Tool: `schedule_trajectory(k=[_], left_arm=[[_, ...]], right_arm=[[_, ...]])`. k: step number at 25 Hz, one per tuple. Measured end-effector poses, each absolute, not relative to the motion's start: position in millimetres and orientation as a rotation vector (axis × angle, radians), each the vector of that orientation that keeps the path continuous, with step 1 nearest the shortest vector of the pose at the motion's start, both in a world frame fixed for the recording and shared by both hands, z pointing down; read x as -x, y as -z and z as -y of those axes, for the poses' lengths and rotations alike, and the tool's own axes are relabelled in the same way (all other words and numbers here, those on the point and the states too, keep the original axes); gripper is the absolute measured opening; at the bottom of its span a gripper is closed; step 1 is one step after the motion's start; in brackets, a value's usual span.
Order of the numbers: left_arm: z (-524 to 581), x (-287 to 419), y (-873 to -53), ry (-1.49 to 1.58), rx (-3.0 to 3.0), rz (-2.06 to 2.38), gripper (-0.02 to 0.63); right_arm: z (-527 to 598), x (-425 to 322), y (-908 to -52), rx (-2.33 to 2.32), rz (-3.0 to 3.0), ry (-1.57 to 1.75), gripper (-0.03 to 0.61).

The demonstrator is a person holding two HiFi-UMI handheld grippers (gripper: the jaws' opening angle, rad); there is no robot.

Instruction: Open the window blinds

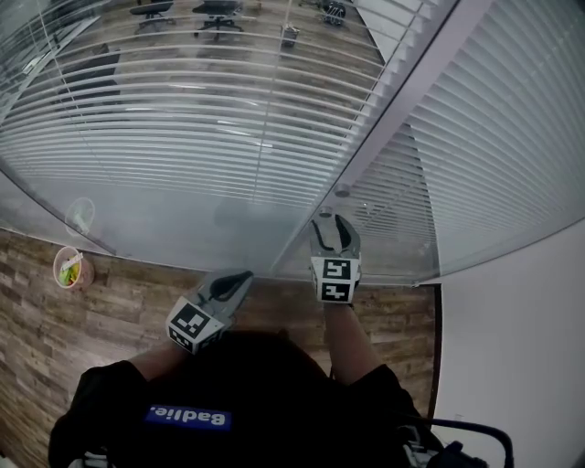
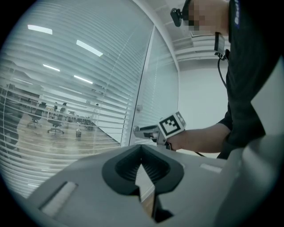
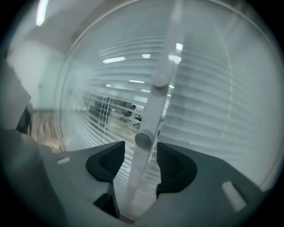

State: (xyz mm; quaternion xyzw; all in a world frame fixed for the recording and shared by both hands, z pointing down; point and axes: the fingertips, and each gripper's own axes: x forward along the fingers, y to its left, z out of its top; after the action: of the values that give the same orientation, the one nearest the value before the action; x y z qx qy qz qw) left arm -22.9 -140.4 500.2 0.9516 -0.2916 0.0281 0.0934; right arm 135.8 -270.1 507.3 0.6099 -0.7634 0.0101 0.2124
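White slatted blinds [image 1: 183,137] hang behind a glass wall, split by a pale upright frame post [image 1: 384,119]. Through the left pane's slats an office shows; the right pane [image 1: 512,137] looks closed. A small round knob [image 3: 143,139] sits on the post, seen from above as knob [image 1: 342,191]. My right gripper [image 3: 140,164] is open, its jaws on either side of the knob and apart from it; from the head view the right gripper [image 1: 334,227] points at the post. My left gripper [image 1: 228,285] hangs lower left, shut and empty [image 2: 142,167].
A round cup [image 1: 68,270] with green contents stands on the wood floor at the left by the glass. A white wall [image 1: 521,366] closes the right side. Office chairs [image 1: 218,11] stand beyond the glass. A second knob [image 3: 160,80] sits higher on the post.
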Motion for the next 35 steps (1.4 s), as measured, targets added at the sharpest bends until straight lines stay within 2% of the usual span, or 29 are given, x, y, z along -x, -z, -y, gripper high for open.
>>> schedule_trajectory(k=[3, 6, 8, 16, 25, 35], left_arm=[[138.4, 22.4, -501.5, -0.089, -2.823, 0.860, 0.000], [136.7, 22.1, -501.9, -0.094, -2.824, 0.855, 0.000], [136.1, 21.7, -501.6, -0.092, -2.823, 0.853, 0.000], [136.8, 23.3, -501.8, -0.083, -2.817, 0.859, 0.000], [138.2, 25.9, -509.1, -0.091, -2.816, 0.858, 0.000], [141.0, 25.5, -504.8, -0.096, -2.819, 0.849, -0.002]], right_arm=[[273.2, -145.2, -502.2, -1.830, 2.371, -0.446, 0.225], [277.7, -148.5, -496.2, -1.894, 2.509, -0.692, 0.192], [280.2, -148.8, -493.5, -1.919, 2.528, -0.755, 0.140], [280.3, -140.8, -492.3, -1.823, 2.187, -0.195, 0.124], [278.2, -129.9, -501.4, -1.619, 1.878, 0.252, 0.123], [277.6, -127.6, -499.4, -1.495, 1.700, 0.486, 0.123]])
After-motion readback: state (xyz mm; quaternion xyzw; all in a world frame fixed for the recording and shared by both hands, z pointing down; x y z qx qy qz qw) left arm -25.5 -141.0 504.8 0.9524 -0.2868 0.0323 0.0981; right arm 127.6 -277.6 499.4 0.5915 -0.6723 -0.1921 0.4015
